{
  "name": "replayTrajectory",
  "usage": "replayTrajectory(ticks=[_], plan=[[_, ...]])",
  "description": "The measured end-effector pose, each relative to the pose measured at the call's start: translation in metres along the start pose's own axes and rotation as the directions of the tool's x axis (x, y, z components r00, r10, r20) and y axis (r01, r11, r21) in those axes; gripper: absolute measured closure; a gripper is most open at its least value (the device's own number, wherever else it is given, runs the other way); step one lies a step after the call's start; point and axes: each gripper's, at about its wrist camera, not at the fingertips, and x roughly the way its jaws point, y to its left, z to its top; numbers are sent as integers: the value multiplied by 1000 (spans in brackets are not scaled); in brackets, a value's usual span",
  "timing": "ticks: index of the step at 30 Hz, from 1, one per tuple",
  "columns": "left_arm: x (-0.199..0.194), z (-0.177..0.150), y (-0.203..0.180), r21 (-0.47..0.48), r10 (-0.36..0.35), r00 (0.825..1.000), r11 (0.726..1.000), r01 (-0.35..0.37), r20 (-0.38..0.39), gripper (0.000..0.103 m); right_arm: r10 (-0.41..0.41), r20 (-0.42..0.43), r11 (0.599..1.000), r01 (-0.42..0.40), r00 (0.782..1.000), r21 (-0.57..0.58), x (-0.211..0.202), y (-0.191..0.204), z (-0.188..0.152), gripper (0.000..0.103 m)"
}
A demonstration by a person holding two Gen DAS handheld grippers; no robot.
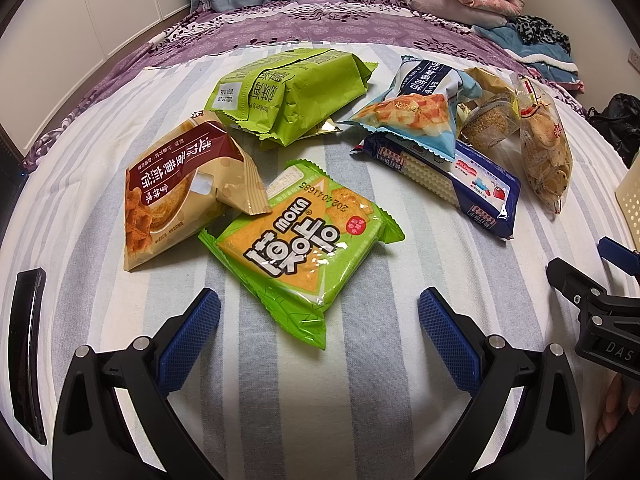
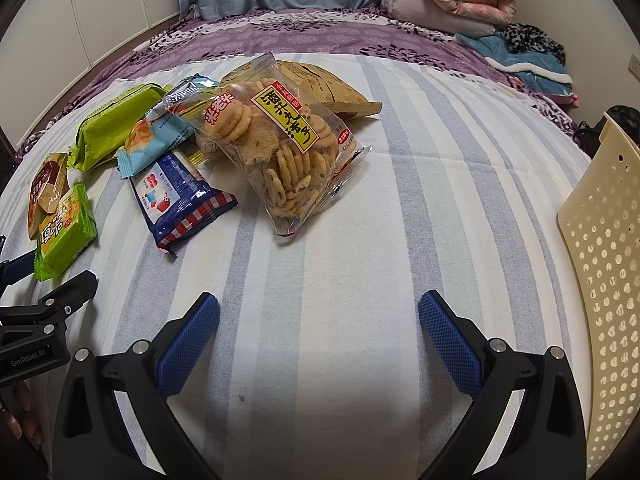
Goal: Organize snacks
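Observation:
Several snack packs lie on a striped sheet (image 1: 280,392). In the left wrist view my left gripper (image 1: 319,320) is open and empty, just in front of a green MOKA cracker pack (image 1: 304,240). A brown waffle pack (image 1: 176,188), a big green bag (image 1: 288,96), a light blue pack (image 1: 416,116), a navy wafer pack (image 1: 460,184) and a clear cookie bag (image 1: 546,152) lie beyond. In the right wrist view my right gripper (image 2: 319,320) is open and empty over bare sheet, short of the clear cookie bag (image 2: 280,148) and navy pack (image 2: 176,196).
A cream perforated basket (image 2: 604,280) stands at the right edge, also showing in the left wrist view (image 1: 630,200). Folded clothes and blankets (image 2: 460,4) sit at the bed's far right. A purple floral bedspread (image 2: 320,36) lies beyond the sheet. A black object (image 1: 28,352) lies at the left.

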Motion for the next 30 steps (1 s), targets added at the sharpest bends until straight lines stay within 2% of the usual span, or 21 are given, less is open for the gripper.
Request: replayTrajectory(ticks=[14,17,23,30], plan=[[-11,-1,7,4,-23,1000,1000,23,2,2,25,12,1000,-25,1000,-17,-11,-4,2,5],[-16,0,13,-6,-23,1000,1000,23,10,2,31,48,999,-29,998,-38,-19,-4,1,5],[-29,15,41,-26,-19,999,999,20,46,2,76,113,997,-73,991,-26,-38,-12,12,5],[-28,37,87,-118,-18,999,993,23,48,2,110,153,993,-114,982,17,-46,-27,24,5]])
